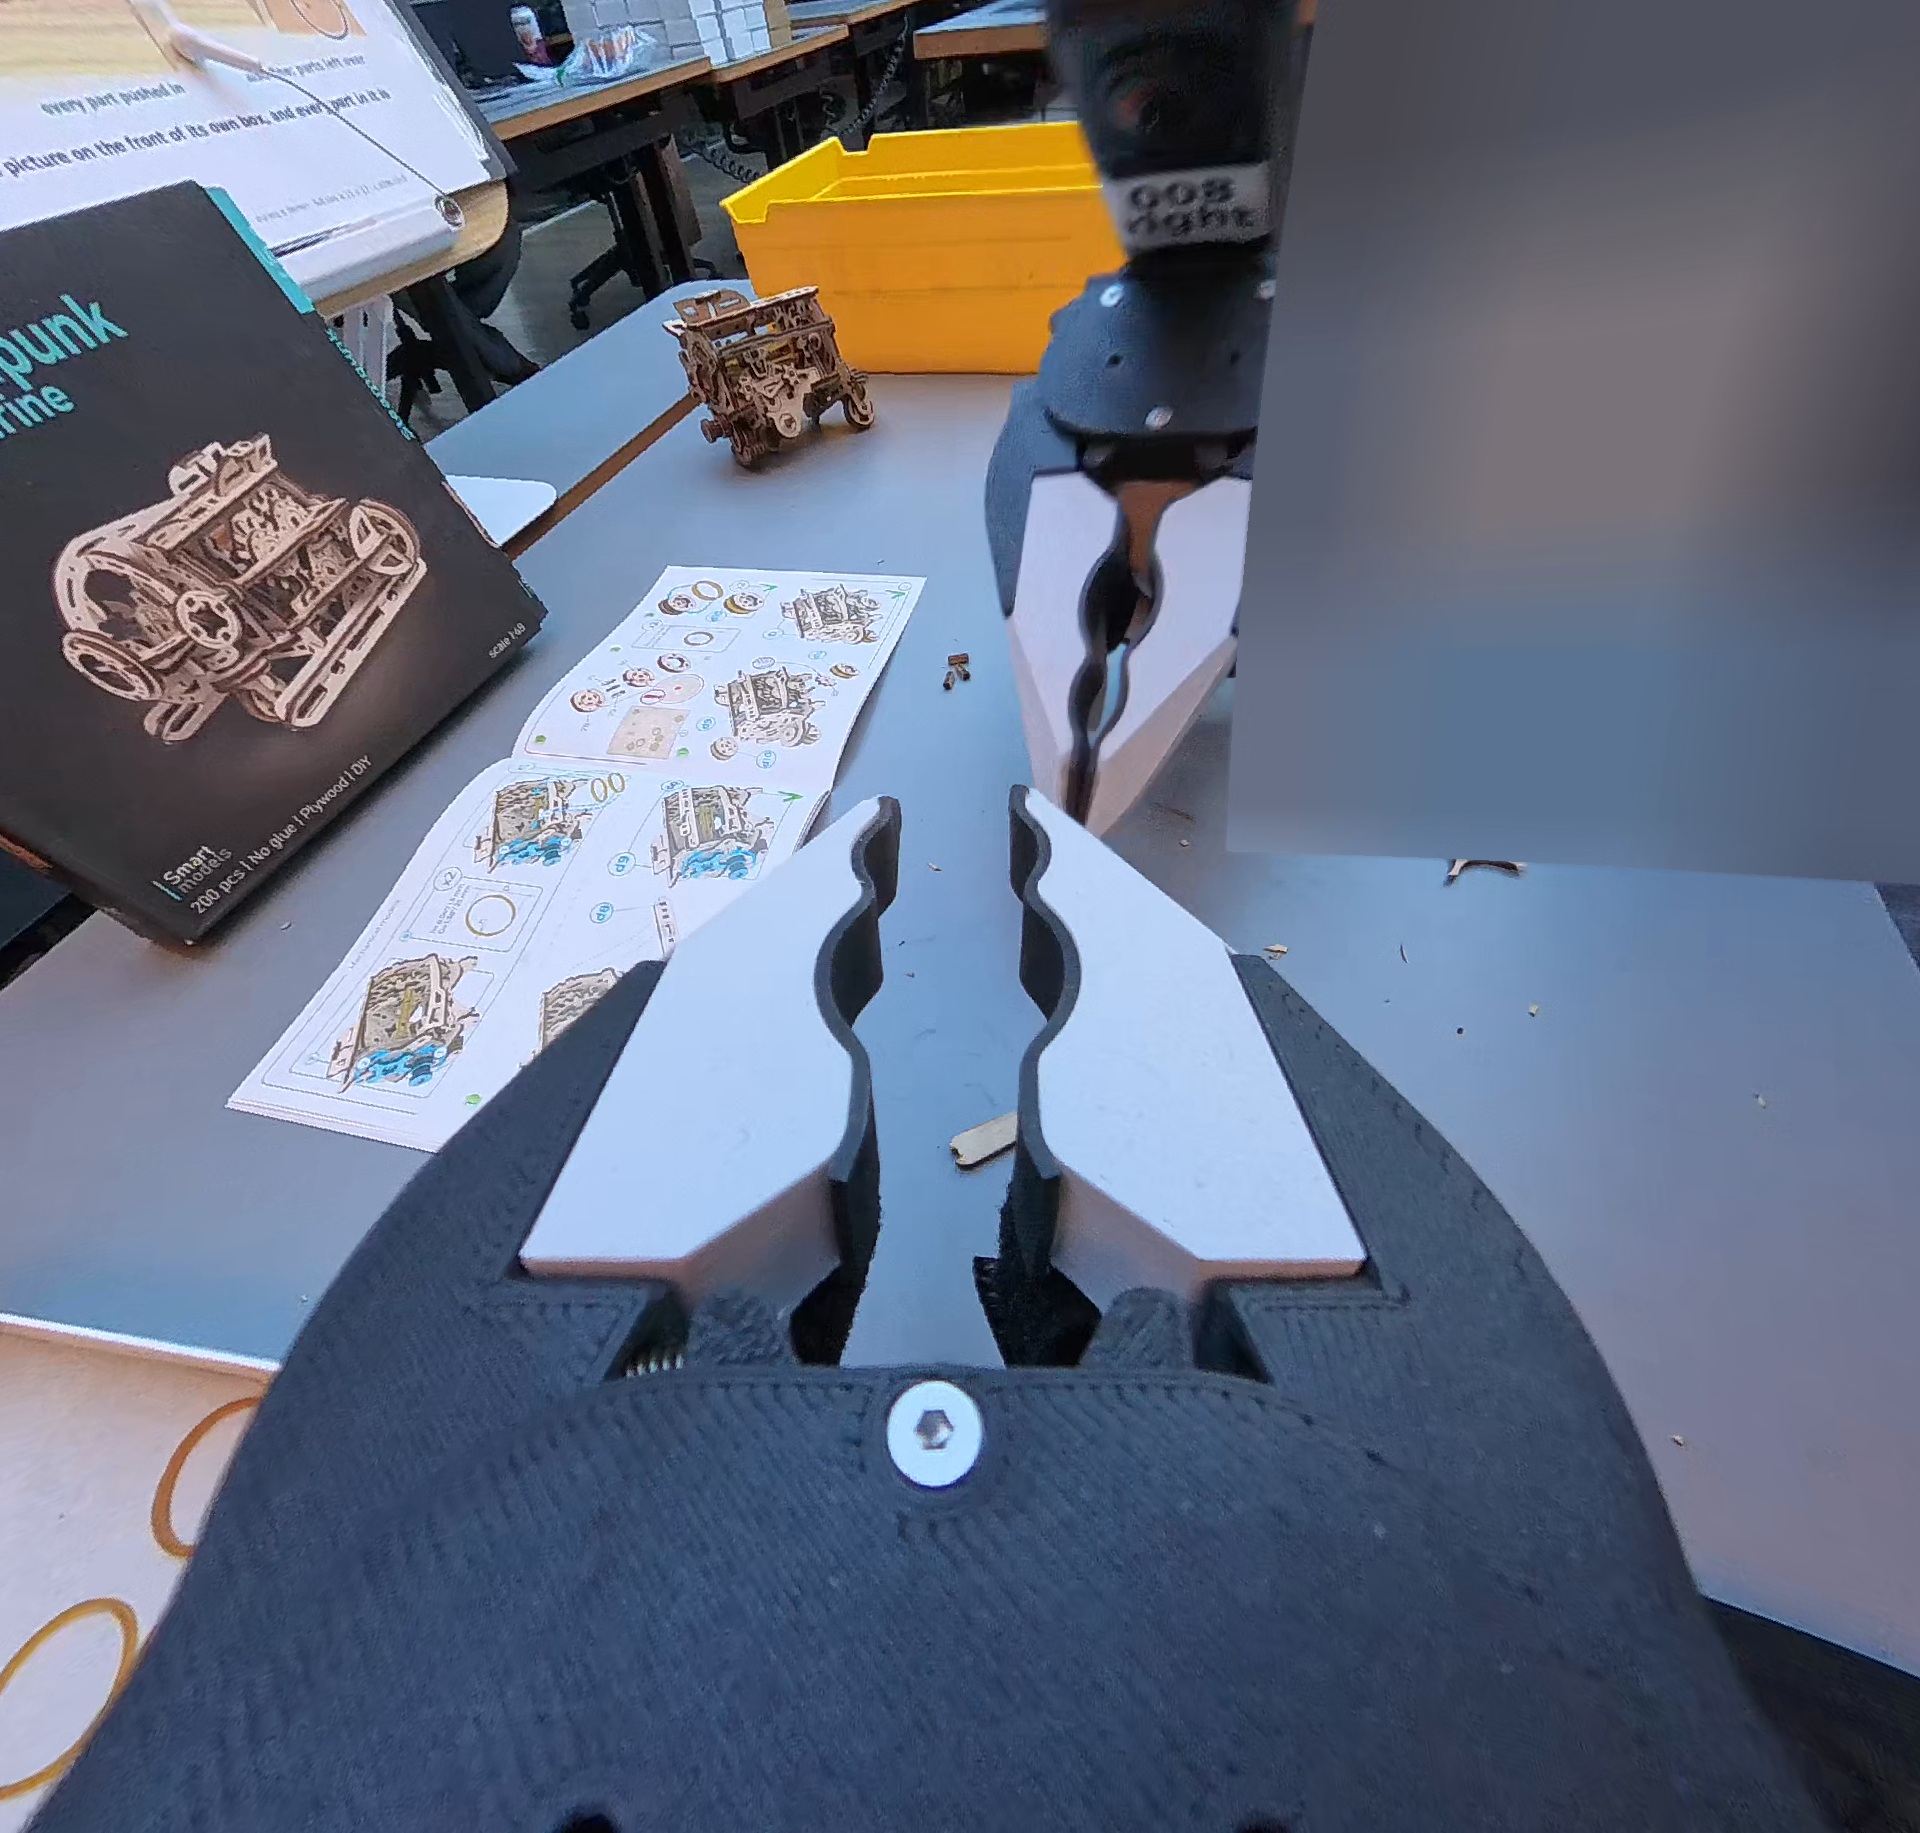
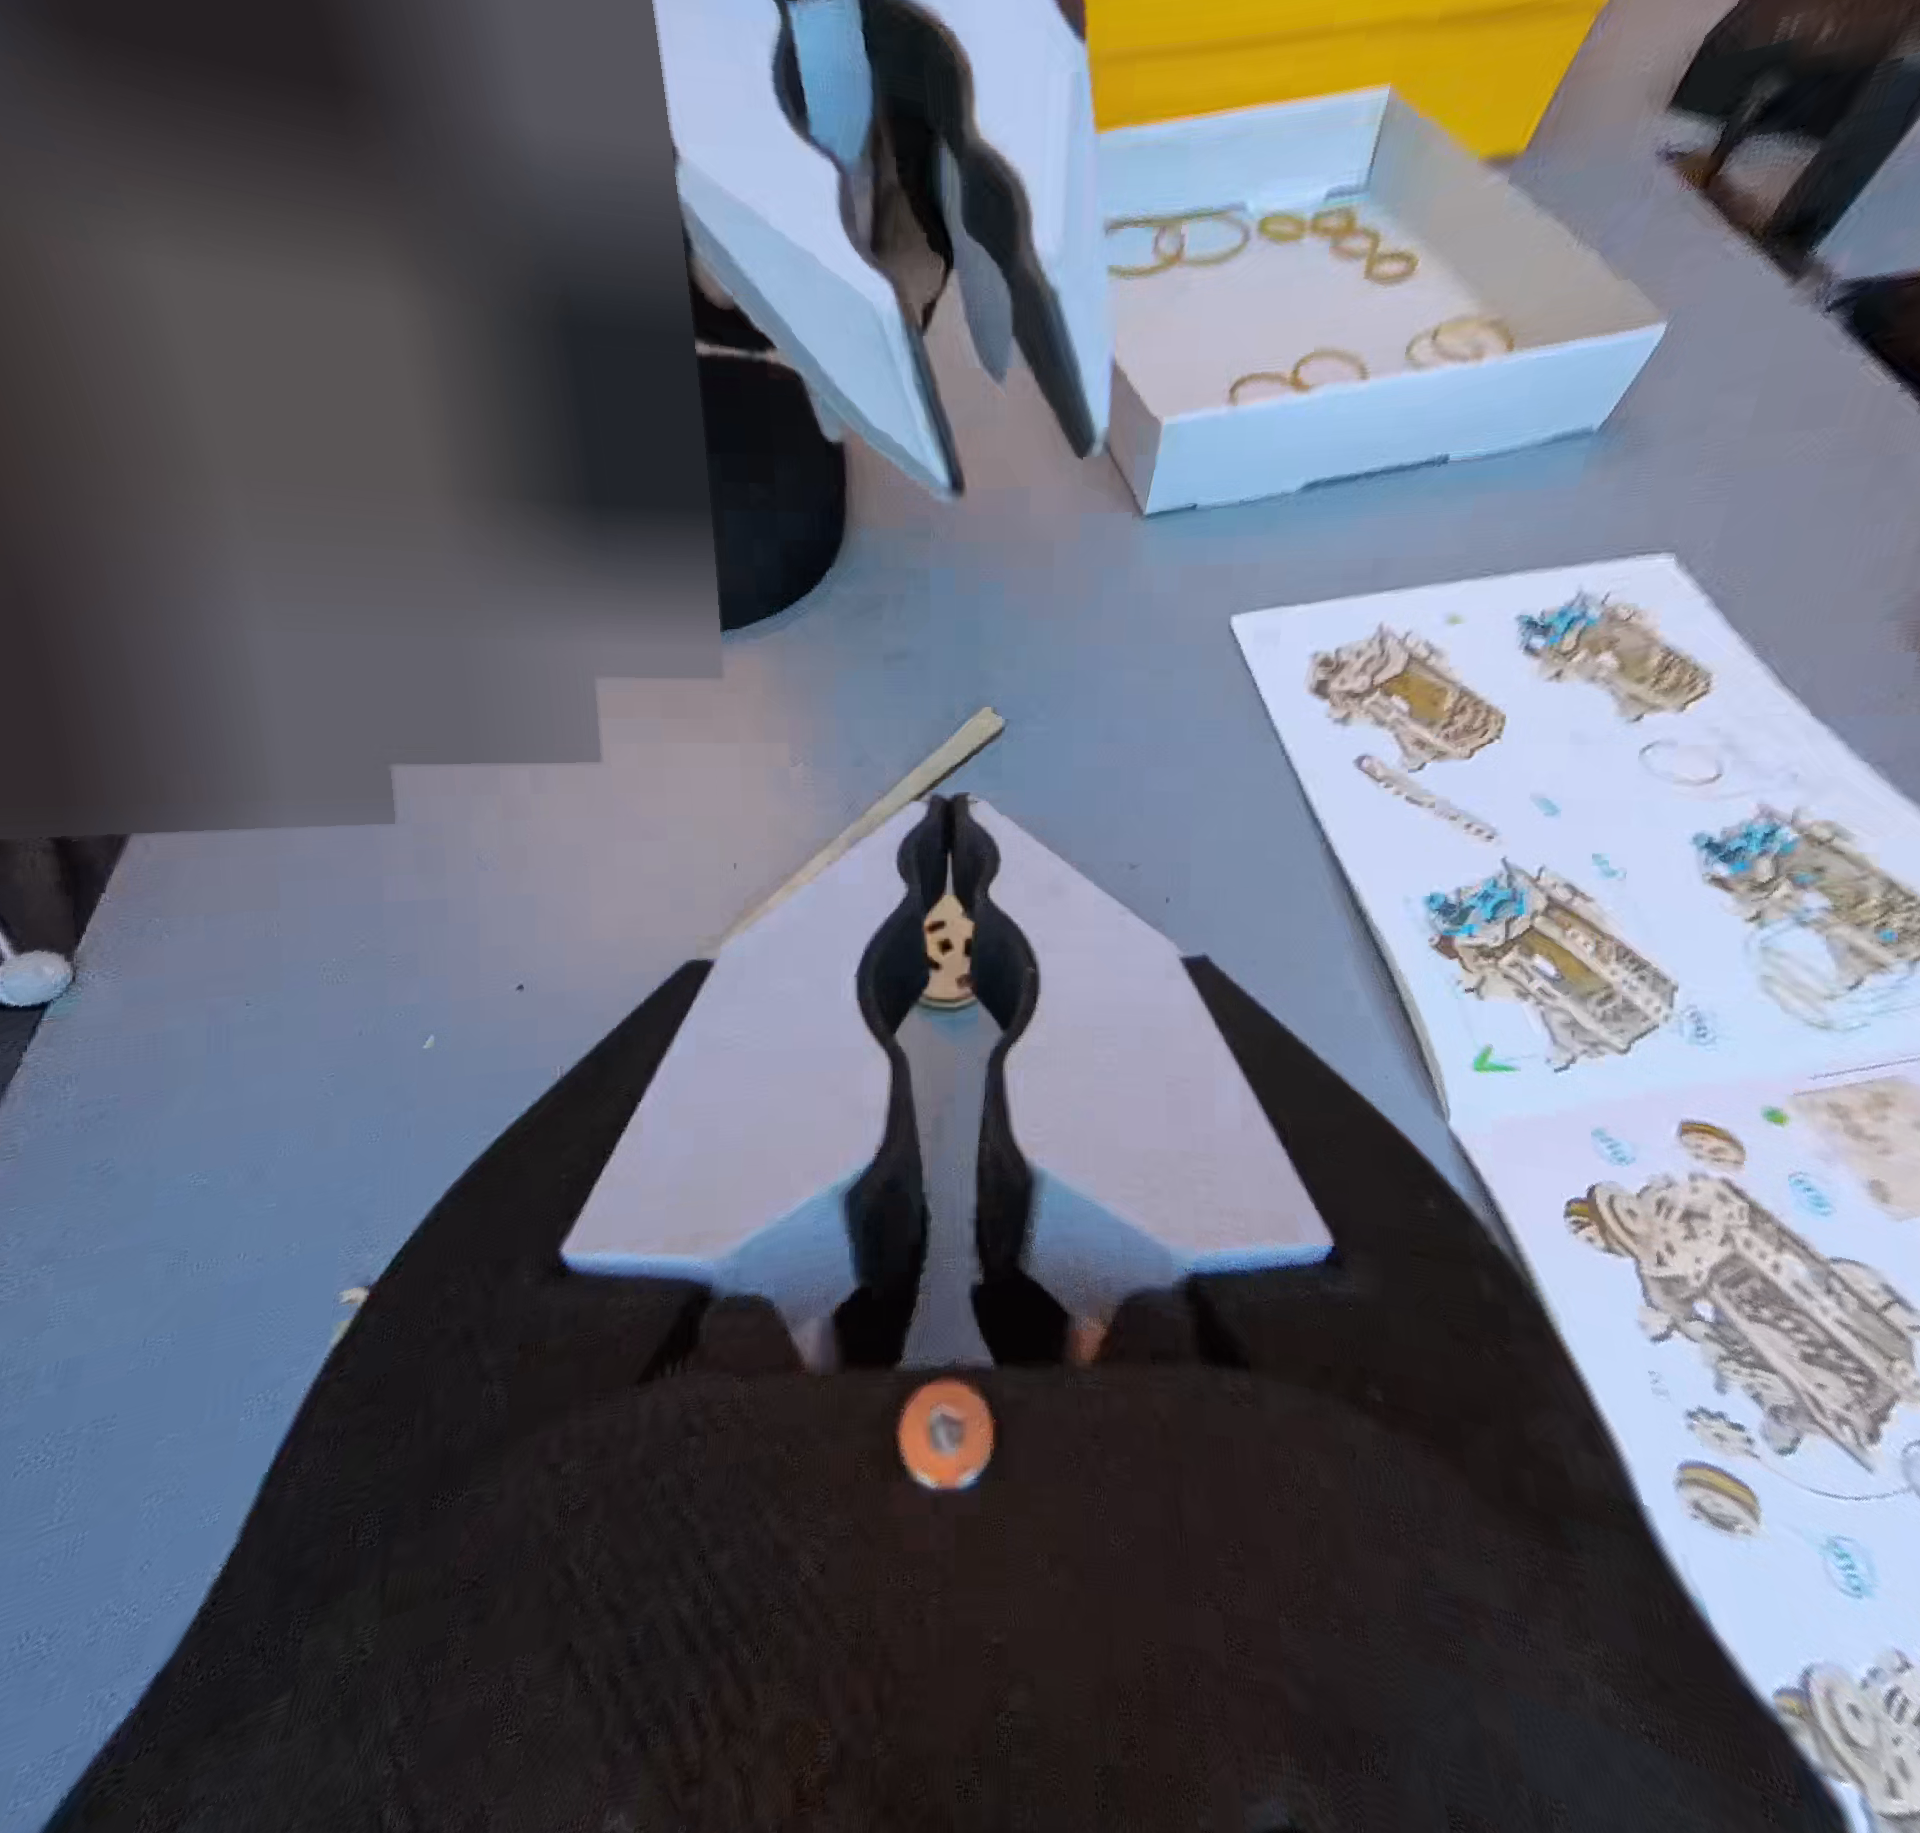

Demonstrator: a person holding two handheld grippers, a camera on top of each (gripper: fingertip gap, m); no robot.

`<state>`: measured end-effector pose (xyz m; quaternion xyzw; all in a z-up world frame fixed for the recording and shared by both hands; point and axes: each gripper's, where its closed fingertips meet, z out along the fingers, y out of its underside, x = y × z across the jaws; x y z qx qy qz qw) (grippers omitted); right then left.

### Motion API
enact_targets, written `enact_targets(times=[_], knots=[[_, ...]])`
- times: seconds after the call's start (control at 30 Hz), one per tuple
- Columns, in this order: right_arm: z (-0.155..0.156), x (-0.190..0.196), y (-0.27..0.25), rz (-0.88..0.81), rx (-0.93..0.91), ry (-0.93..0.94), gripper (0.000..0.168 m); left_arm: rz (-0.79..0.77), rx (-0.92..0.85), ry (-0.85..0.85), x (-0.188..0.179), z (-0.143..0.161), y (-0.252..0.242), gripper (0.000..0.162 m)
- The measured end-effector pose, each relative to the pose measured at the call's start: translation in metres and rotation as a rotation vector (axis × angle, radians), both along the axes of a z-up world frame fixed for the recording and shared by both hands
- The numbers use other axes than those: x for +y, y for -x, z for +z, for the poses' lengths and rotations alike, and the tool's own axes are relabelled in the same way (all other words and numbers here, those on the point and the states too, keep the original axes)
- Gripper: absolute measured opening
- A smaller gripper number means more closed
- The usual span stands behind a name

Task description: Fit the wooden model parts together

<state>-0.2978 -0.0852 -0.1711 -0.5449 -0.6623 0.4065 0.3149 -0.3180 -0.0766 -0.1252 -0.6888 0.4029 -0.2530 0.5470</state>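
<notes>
My left gripper (image 1: 956, 804) is open and empty, held low over the grey table (image 1: 1455, 1108). A thin wooden strip (image 1: 982, 1139) lies on the table under the gap between its fingers. My right gripper (image 2: 951, 809) is shut, tip down at the table, just ahead of the left one (image 1: 1081, 796). A small round wooden disc (image 2: 948, 952) with holes shows through the oval gap between its pads; I cannot tell whether it is gripped or lies below. The strip (image 2: 935, 765) runs past the right tip. The built wooden model (image 1: 769, 375) stands at the far side.
An open instruction booklet (image 1: 644, 796) lies left of the grippers, with the kit's black box (image 1: 229, 578) propped beside it. A yellow bin (image 1: 914, 245) stands at the back. A white tray (image 2: 1382, 433) holds several rubber bands. Small wood bits (image 1: 956, 669) lie near the right gripper. About 6 centimeters separates my left fingertips from my right.
</notes>
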Motion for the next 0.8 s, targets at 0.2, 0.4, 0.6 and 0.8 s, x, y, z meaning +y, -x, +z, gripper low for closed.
enact_targets(times=[0.2, 0.4, 0.6, 0.8], knots=[[-0.014, 0.002, -0.001, -0.004, -0.073, 0.030, 0.000, 0.007, -0.006, -0.003, 0.001, 0.002, 0.002, 0.019], [-0.041, -0.014, -0.003, 0.051, -0.208, 0.071, 0.000, 0.024, -0.023, -0.008, 0.002, 0.007, 0.005, 0.018], [-0.018, -0.026, 0.000, 0.047, -0.288, 0.753, 0.000, -0.004, -0.043, 0.094, 0.000, 0.000, 0.008, 0.000], [-0.007, -0.030, 0.001, 0.155, -0.441, 1.033, 0.000, -0.008, -0.134, 0.114, 0.000, 0.012, 0.013, 0.000]])
